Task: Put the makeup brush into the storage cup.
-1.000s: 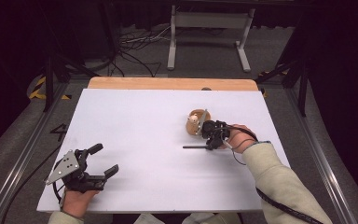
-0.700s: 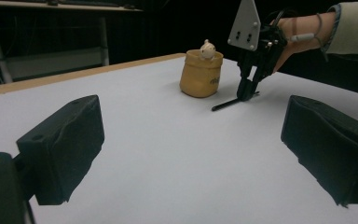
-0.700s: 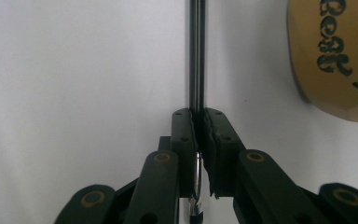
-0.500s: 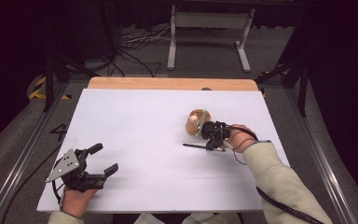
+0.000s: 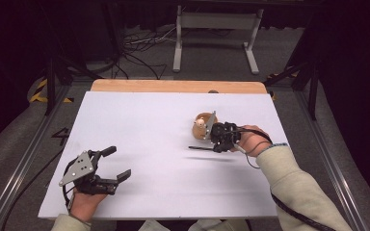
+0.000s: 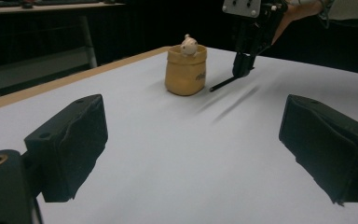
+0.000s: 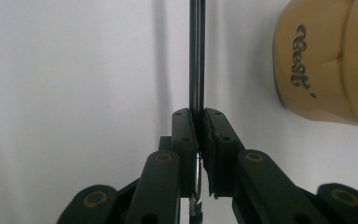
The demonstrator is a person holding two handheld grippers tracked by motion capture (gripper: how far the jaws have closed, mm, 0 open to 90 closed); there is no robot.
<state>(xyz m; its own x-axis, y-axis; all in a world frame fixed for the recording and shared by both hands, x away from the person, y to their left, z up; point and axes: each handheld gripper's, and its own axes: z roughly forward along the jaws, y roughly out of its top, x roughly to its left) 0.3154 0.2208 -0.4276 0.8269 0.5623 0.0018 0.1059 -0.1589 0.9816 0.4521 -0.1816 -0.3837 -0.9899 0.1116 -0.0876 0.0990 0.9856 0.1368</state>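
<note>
Right tool [image 5: 211,143] held above the surface [image 5: 149,125], mid-right, clamped on a thin black rod [image 7: 196,56] jutting level past its tips. Just beside: tan pot [image 6: 185,70], dark script reading roughly "Best". Left tool [image 5: 110,164] near-left, spread wide, holding nothing.

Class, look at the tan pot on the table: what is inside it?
A small pale figure pokes above the rim of the pot. The wall hides whatever lies lower inside. The pen is in the right gripper, outside the pot.
</note>
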